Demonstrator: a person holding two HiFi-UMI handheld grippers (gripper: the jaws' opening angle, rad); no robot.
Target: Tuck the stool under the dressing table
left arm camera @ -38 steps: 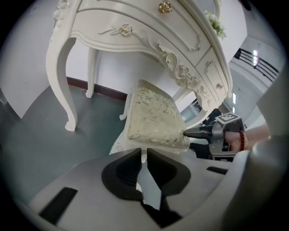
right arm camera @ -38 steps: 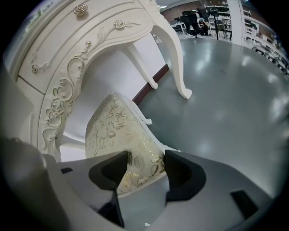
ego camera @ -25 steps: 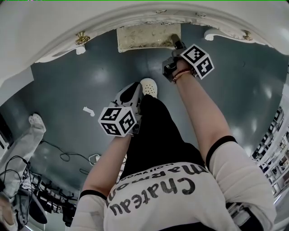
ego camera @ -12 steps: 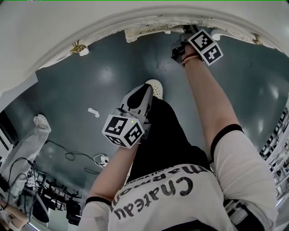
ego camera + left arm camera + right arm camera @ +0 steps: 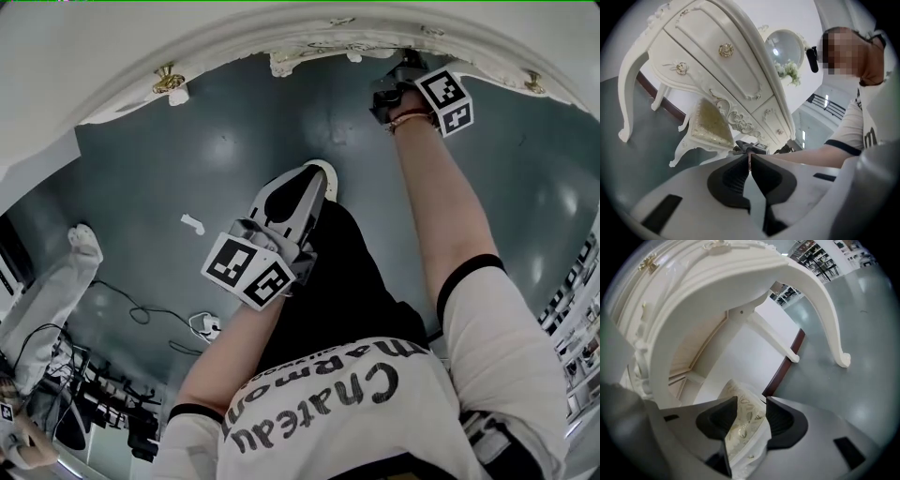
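White dressing table (image 5: pixel 112 56) fills the top of the head view. The stool (image 5: pixel 314 60) is almost fully under it, with only its carved front edge showing. The right gripper (image 5: pixel 751 405) has just been closing its jaws with the stool's gold seat edge between them. It looks clamped, though that is hard to confirm. The left gripper (image 5: pixel 749 158) is pressed together, empty, over the person's leg (image 5: pixel 328 281). Step: final push-in. Next: a short shove if needed, then release and back out.

Glossy teal floor (image 5: pixel 187 141), white wall (image 5: pixel 740 352), dark skirting (image 5: pixel 780 373).
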